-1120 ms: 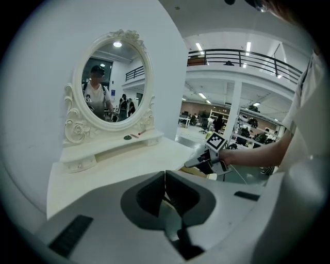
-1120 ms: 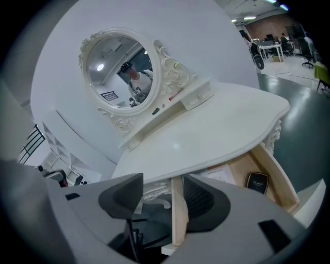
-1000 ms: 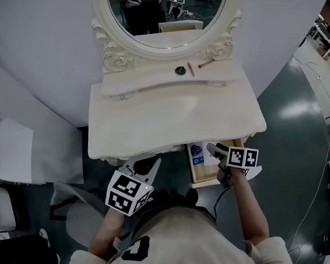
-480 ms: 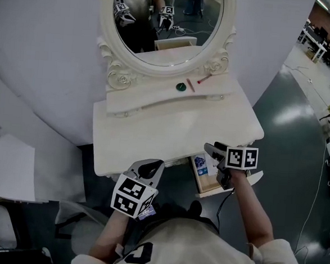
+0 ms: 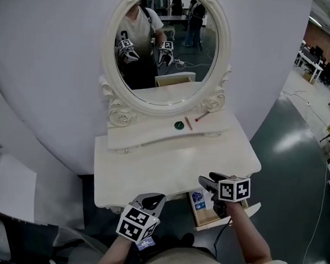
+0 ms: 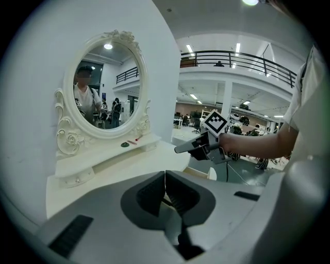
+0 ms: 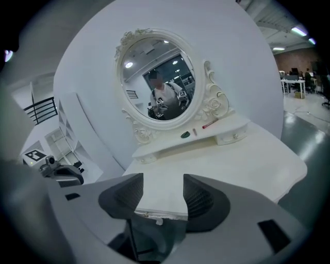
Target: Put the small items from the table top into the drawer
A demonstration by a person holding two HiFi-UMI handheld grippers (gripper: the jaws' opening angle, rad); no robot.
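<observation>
1. The left gripper (image 5: 153,201) sits low in the frame, left of centre, just off the front edge of the dressing table (image 5: 168,168). It points up toward the table, and the forearm comes in from the bottom edge. Its jaws are pressed together with nothing between them.
2. The right gripper (image 5: 205,181) is at the lower right, held over the open drawer (image 5: 211,217), with the forearm rising from the bottom right corner. Its jaws stand wide apart and empty, and only the table's front edge shows in the gap.
3. Both grippers are level with the table front and well apart from each other, and neither touches any item.
4. Three small items lie close together on the raised shelf (image 5: 153,138) under the mirror (image 5: 165,44), just above the frame's centre:
   - one green round piece (image 5: 179,125);
   - one pale pink stick (image 5: 188,123);
   - one red-ended stick (image 5: 201,117), lying at a slant. They are too small to tell what they are, perhaps cosmetics.
5. One drawer is pulled out below the table's right front. One blue-and-white packet (image 5: 197,199) lies inside at its left end.
6. The oval mirror, at the top centre, reflects the person and both grippers.
</observation>
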